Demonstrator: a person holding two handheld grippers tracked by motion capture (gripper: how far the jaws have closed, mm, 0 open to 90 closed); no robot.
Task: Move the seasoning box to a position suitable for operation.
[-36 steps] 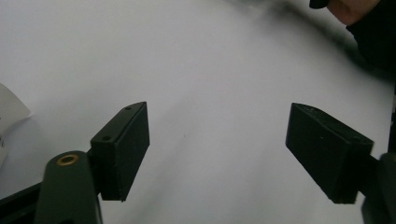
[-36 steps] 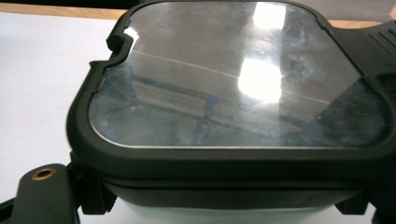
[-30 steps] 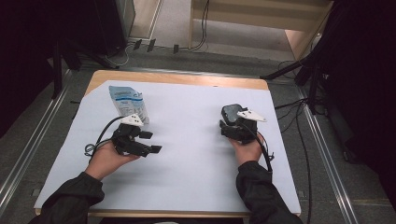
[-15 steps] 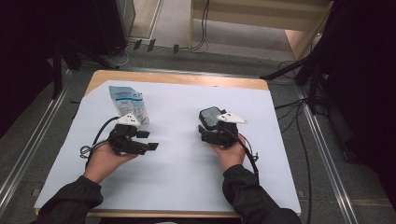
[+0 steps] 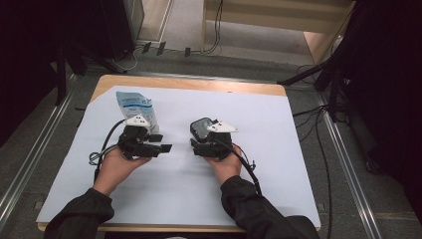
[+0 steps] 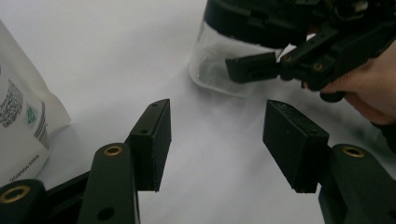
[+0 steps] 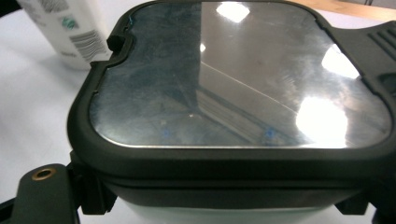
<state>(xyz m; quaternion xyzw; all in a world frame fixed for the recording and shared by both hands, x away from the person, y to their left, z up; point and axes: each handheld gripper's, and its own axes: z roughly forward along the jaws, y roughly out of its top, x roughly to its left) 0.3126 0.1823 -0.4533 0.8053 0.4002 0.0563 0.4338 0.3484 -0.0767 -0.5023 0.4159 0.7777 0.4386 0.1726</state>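
The right gripper (image 5: 201, 142) is carrying the lidded container (image 5: 202, 128) leftward across the tabletop (image 5: 298, 149), its fingers pinching the clear body under the dark lid, and it now sits much nearer the left gripper (image 5: 161, 145) than a second ago. The left fingers (image 6: 152, 140), spread with nothing between them, have just been narrowing, probably readying for a two-handed hold. The white pouch (image 5: 135, 107) is lying beside them.

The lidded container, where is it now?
In the high view, the container sits mid-table in the right gripper, right of the pouch.
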